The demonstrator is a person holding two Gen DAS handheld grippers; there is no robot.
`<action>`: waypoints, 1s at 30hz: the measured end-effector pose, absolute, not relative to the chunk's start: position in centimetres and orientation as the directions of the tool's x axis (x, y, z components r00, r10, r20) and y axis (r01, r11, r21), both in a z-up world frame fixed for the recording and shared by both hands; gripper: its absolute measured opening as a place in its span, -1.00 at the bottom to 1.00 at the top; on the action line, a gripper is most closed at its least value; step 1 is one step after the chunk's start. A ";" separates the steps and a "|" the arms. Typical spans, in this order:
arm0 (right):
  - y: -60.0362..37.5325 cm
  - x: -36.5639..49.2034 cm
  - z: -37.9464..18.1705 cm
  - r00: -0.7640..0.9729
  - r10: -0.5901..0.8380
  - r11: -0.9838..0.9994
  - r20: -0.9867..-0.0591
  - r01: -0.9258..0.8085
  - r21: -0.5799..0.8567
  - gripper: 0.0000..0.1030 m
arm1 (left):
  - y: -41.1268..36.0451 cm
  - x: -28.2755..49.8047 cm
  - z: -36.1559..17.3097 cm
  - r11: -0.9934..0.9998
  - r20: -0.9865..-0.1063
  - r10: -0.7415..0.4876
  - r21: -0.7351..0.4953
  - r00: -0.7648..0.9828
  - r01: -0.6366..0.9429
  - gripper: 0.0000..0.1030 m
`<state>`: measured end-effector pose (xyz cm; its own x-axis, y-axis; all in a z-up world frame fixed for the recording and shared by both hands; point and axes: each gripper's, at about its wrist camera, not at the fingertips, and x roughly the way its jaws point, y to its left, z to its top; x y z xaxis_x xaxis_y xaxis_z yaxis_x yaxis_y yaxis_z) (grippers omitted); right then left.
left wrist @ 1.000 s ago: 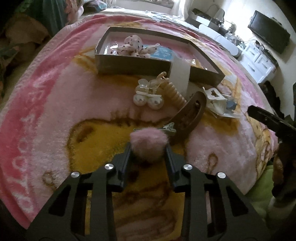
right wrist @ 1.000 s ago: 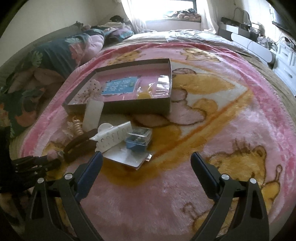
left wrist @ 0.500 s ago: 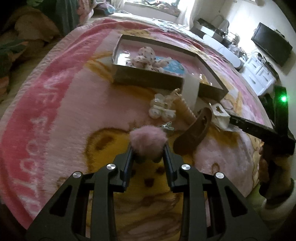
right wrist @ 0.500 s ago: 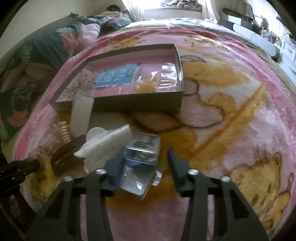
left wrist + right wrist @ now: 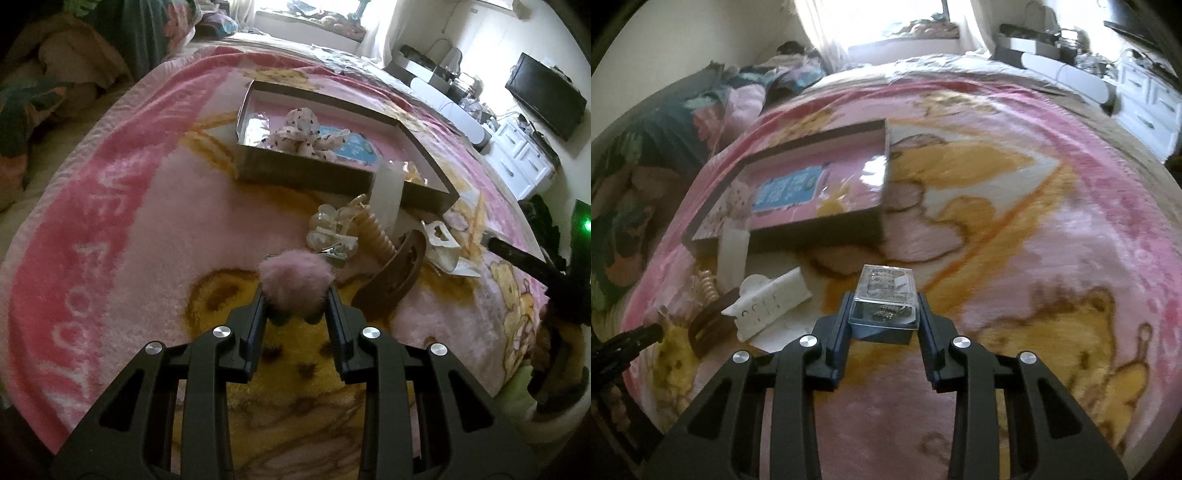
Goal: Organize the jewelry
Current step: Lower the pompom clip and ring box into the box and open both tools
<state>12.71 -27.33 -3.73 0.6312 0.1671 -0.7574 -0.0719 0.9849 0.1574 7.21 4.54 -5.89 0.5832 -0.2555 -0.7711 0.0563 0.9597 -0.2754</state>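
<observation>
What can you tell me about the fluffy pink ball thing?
The fluffy pink pom-pom is a round puff of soft, fuzzy pale-pink fur. The left gripper is shut on it, one black finger pressing each side, holding it above the pink blanket. A small metal clip shows just behind it.

Bed under pink-and-yellow plush cartoon blanket (image 5: 1015, 229), shallow brown cardboard tray (image 5: 332, 177) at 12 o'clock, brown oval hair clip (image 5: 391, 275), white plastic claw clip (image 5: 772, 304), pearl-bead clips (image 5: 328, 229) toward 9 o'clock of it.
</observation>
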 end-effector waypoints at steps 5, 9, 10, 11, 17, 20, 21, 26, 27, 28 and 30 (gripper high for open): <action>-28.9 12.3 -2.1 0.668 0.166 0.983 -0.726 -0.056 0.173 -0.39 | 4.2 7.6 -4.8 0.964 -0.760 -0.242 -0.259 0.603 0.061 -0.56; -28.9 12.4 -1.0 0.690 0.170 0.983 -0.703 -0.071 0.168 -0.39 | 3.8 8.4 -3.7 0.967 -0.750 -0.234 -0.248 0.619 0.065 -0.56; -28.8 12.7 -0.8 0.693 0.171 0.983 -0.700 -0.076 0.166 -0.39 | 3.7 8.6 -3.5 0.968 -0.749 -0.231 -0.242 0.621 0.068 -0.56; -28.7 12.8 -0.6 0.696 0.172 0.983 -0.697 -0.079 0.163 -0.39 | 3.5 8.9 -3.3 0.969 -0.748 -0.228 -0.238 0.624 0.068 -0.56; -27.4 13.8 0.7 0.711 0.212 0.977 -0.671 -0.133 0.167 -0.39 | 2.5 10.6 -1.8 0.973 -0.737 -0.216 -0.217 0.641 0.079 -0.56; -26.4 14.4 1.5 0.717 0.237 0.971 -0.656 -0.170 0.166 -0.39 | 1.9 11.6 -1.0 0.975 -0.730 -0.210 -0.204 0.650 0.086 -0.56; -26.1 14.6 1.7 0.719 0.242 0.970 -0.652 -0.179 0.163 -0.39 | 1.7 11.9 -0.8 0.976 -0.728 -0.207 -0.198 0.653 0.089 -0.56; -24.7 15.5 2.7 0.727 0.272 0.962 -0.631 -0.225 0.155 -0.39 | 0.9 13.5 0.3 0.980 -0.718 -0.192 -0.173 0.669 0.096 -0.56; -24.4 15.8 2.9 0.728 0.278 0.960 -0.627 -0.234 0.154 -0.39 | 0.8 13.9 0.4 0.980 -0.719 -0.191 -0.171 0.668 0.097 -0.56; -24.2 16.0 3.1 0.728 0.282 0.959 -0.624 -0.241 0.153 -0.39 | 0.7 14.2 0.5 0.980 -0.720 -0.192 -0.171 0.667 0.098 -0.56; -23.7 16.5 3.4 0.730 0.290 0.956 -0.619 -0.253 0.150 -0.39 | 0.4 14.9 0.6 0.981 -0.721 -0.192 -0.169 0.666 0.101 -0.56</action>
<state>16.46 -23.74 3.36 0.7303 0.2900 -0.6185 -0.2527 0.9559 0.1498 14.89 0.45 0.61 0.6661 -0.1925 -0.7206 0.1010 0.9805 -0.1685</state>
